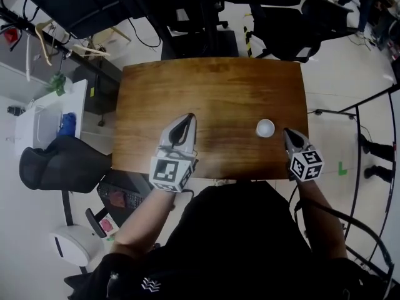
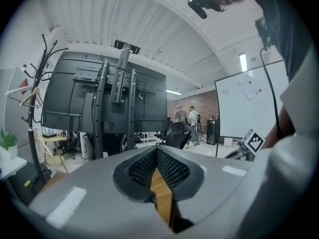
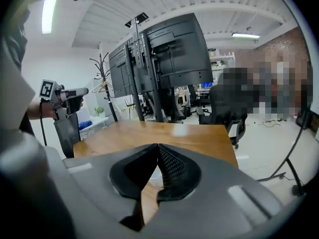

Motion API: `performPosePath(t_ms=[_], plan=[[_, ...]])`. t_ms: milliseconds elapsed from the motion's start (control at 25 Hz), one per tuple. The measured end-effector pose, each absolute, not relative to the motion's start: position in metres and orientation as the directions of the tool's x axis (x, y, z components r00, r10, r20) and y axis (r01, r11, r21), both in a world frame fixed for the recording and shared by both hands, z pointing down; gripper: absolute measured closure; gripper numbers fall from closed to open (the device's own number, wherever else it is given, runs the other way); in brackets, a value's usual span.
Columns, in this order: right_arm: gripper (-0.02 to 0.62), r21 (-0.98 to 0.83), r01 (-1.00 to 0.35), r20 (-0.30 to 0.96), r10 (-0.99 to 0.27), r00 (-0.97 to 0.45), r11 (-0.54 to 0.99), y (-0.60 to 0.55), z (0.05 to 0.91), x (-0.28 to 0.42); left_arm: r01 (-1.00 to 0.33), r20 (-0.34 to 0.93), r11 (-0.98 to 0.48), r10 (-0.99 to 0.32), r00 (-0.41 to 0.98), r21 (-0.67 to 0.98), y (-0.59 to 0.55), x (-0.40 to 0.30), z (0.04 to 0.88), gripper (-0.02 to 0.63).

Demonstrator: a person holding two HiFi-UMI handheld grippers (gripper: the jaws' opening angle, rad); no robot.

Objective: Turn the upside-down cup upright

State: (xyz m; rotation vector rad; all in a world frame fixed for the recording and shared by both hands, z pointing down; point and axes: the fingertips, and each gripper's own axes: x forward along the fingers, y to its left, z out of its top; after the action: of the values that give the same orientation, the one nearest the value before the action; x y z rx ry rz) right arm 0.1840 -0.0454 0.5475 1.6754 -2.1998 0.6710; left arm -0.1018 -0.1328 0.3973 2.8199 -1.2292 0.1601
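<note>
Only one white cup (image 1: 265,128) stands on my wooden table (image 1: 212,86), toward its near right corner. I see two grippers. The right gripper (image 1: 287,132) is just beside the cup, jaws together and empty. The left gripper (image 1: 189,116) is over the near edge, likewise closed on nothing.

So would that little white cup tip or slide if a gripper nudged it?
Probably slide: the white cup looks small and light, like a disposable one, and the wooden table is smooth and glossy. Seen from above I can't judge its height, so tipping is hard to call. If knocked over, its round shape would likely let it roll.
</note>
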Motion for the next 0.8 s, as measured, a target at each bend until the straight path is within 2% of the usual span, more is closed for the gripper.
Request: performPosePath(t_ms=[160, 400, 800], plan=[[0.590, -0.201, -0.947, 0.541, -0.778, -0.320, 0.250, -0.047, 0.573, 0.178, -0.741, 0.131, -0.670, -0.733, 0.668, 0.030, -0.119, -0.101, 0.403, 0.606], [0.522, -0.242, -0.941, 0.545, -0.769, -0.333, 0.236, -0.063, 0.590, 0.184, -0.757, 0.211, -0.654, -0.741, 0.638, -0.008, -0.120, -0.100, 0.421, 0.606], [0.520, -0.221, -0.946, 0.605, -0.727, -0.324, 0.238, -0.072, 0.611, 0.171, -0.768, 0.298, -0.640, -0.735, 0.609, -0.011, -0.148, -0.086, 0.469, 0.606]])
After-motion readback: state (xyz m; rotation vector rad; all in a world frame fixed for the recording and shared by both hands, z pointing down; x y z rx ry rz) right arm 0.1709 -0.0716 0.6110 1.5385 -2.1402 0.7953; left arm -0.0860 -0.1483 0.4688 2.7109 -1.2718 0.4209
